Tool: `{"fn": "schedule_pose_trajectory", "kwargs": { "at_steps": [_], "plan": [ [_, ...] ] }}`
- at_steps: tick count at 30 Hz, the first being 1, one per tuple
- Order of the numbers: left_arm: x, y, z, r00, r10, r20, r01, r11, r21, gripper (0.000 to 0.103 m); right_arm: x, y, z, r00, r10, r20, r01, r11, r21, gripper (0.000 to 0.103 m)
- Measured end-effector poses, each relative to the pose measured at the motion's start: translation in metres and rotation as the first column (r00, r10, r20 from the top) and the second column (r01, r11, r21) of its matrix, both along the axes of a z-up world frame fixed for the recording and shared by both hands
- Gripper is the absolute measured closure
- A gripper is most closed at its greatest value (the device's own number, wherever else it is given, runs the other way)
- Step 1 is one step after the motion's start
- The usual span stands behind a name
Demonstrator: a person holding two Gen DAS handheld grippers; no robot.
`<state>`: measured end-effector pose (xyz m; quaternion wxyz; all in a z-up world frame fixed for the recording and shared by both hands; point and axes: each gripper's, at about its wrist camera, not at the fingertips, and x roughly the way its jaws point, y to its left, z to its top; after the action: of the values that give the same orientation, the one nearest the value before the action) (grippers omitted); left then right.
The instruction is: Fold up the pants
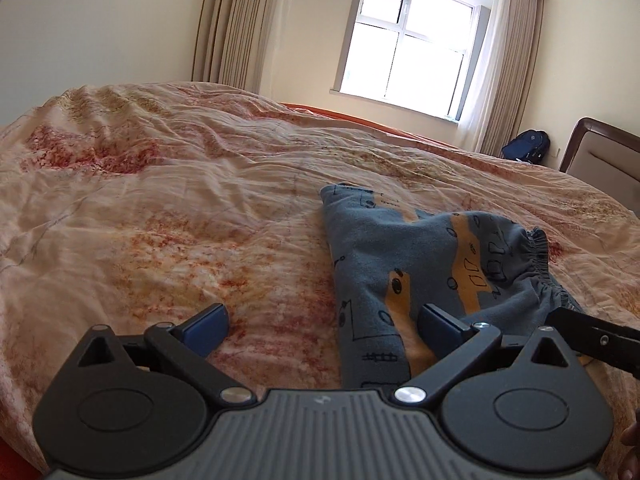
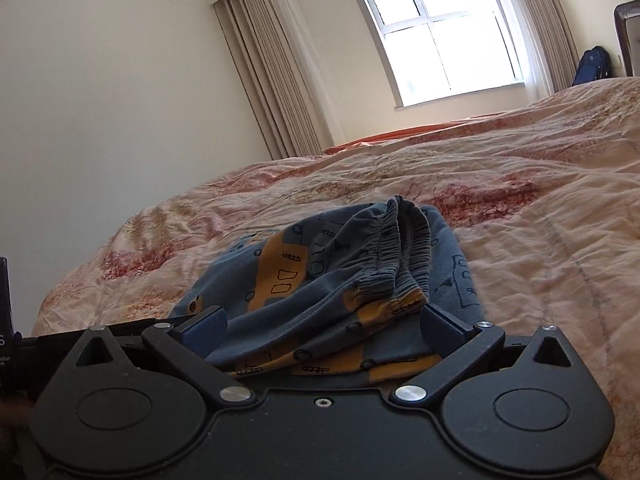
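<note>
Left wrist view: both grippers spread wide over a rumpled bed.
Left gripper (image 1: 322,326) grips nothing; blue-and-mustard patterned cotton pants (image 1: 404,264) lie by its right pad. Right gripper (image 2: 322,326), wide, straddles them unpinched. Beyond: wrinkled pink floral quilt (image 1: 160,184), beige pleated curtains (image 1: 236,20), bright white-framed window (image 1: 412,40).

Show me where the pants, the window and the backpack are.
pants (image 1: 384,264): left wrist view, blue leg fabric.
window (image 2: 436,36): right wrist view, frame crossing.
backpack (image 1: 526,146): left wrist view, blue front.
</note>
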<state>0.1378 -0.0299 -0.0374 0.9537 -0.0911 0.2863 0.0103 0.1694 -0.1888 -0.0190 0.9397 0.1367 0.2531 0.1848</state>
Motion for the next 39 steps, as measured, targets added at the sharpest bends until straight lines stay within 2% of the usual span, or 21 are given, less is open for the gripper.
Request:
{"fn": "schedule_pose_trajectory", "kwargs": {
  "at_steps": [5, 8, 10, 11, 12, 13, 16, 19, 21, 23, 27, 30, 32, 33, 34, 36, 39],
  "plan": [
    [-0.001, 0.002, 0.000, 1.000, -0.005, 0.000, 0.005, 1.000, -0.014, 0.001, 0.009, -0.009, -0.003, 0.997, -0.046, -0.067, 0.054, 0.991, 0.125, 0.001],
    [-0.002, 0.002, 0.001, 1.000, -0.001, -0.009, 0.001, 1.000, -0.023, 0.001, 0.017, -0.009, 0.000, 0.995, -0.070, -0.074, 0.078, 0.990, 0.118, 0.010],
    [-0.002, 0.001, 0.004, 1.000, 0.008, -0.024, -0.009, 0.999, -0.031, 0.001, 0.020, -0.008, -0.001, 0.992, -0.102, -0.081, 0.110, 0.989, 0.100, 0.022],
    [-0.002, 0.001, 0.006, 0.999, 0.011, -0.030, -0.012, 0.999, -0.037, 0.001, 0.021, -0.009, -0.002, 0.989, -0.120, -0.085, 0.128, 0.987, 0.095, 0.025],
    [-0.001, 0.002, 0.008, 0.999, 0.012, -0.035, -0.013, 0.999, -0.044, 0.001, 0.022, -0.009, -0.003, 0.987, -0.137, -0.089, 0.144, 0.986, 0.087, 0.033],
    [-0.001, 0.001, 0.009, 0.999, 0.011, -0.038, -0.013, 0.999, -0.051, 0.001, 0.023, -0.009, -0.005, 0.983, -0.161, -0.093, 0.168, 0.983, 0.075, 0.044],
    [-0.003, -0.001, 0.013, 0.999, 0.002, -0.044, -0.005, 0.997, -0.075, 0.001, 0.021, -0.013, -0.006, 0.976, -0.200, -0.088, 0.206, 0.976, 0.071, 0.066],
    [-0.005, -0.002, 0.019, 0.999, -0.007, -0.040, 0.004, 0.996, -0.089, 0.001, 0.014, -0.019, -0.002, 0.976, -0.207, -0.063, 0.212, 0.972, 0.100, 0.074],
    [-0.006, -0.003, 0.023, 1.000, -0.016, -0.025, 0.013, 0.995, -0.095, 0.001, 0.007, -0.023, 0.003, 0.979, -0.202, -0.031, 0.204, 0.972, 0.114, 0.074],
    [-0.006, -0.004, 0.023, 1.000, -0.020, -0.024, 0.018, 0.996, -0.088, 0.001, 0.001, -0.027, 0.006, 0.979, -0.201, -0.007, 0.201, 0.975, 0.096, 0.074],
    [0.001, -0.007, 0.009, 0.996, -0.023, -0.092, 0.018, 0.999, -0.051, 0.001, -0.002, -0.035, -0.005, 0.975, -0.216, -0.049, 0.219, 0.971, 0.091, 0.074],
    [-0.002, -0.009, 0.010, 0.997, -0.032, -0.072, 0.030, 0.999, -0.018, 0.001, -0.006, -0.035, -0.011, 0.977, -0.207, -0.056, 0.212, 0.973, 0.091, 0.070],
    [-0.001, -0.007, 0.014, 0.997, -0.038, -0.062, 0.036, 0.999, -0.031, 0.001, -0.009, -0.033, -0.007, 0.980, -0.195, -0.029, 0.196, 0.978, 0.075, 0.062],
    [0.001, -0.005, 0.016, 0.998, -0.039, -0.056, 0.037, 0.999, -0.038, 0.000, -0.010, -0.032, -0.004, 0.981, -0.192, -0.009, 0.192, 0.980, 0.058, 0.051],
    [0.004, -0.003, 0.019, 0.998, -0.039, -0.051, 0.037, 0.998, -0.043, 0.000, -0.011, -0.030, -0.001, 0.981, -0.192, 0.013, 0.192, 0.981, 0.037, 0.032],
    [0.013, -0.002, 0.027, 0.998, -0.042, -0.044, 0.040, 0.998, -0.046, 0.001, -0.010, -0.027, 0.006, 0.979, -0.192, 0.065, 0.193, 0.981, -0.015, 0.011],
    [0.032, -0.005, 0.039, 0.998, -0.066, -0.009, 0.066, 0.998, -0.015, 0.001, 0.001, -0.024, 0.017, 0.976, -0.176, 0.132, 0.190, 0.976, -0.103, 0.003]
  ]
}}
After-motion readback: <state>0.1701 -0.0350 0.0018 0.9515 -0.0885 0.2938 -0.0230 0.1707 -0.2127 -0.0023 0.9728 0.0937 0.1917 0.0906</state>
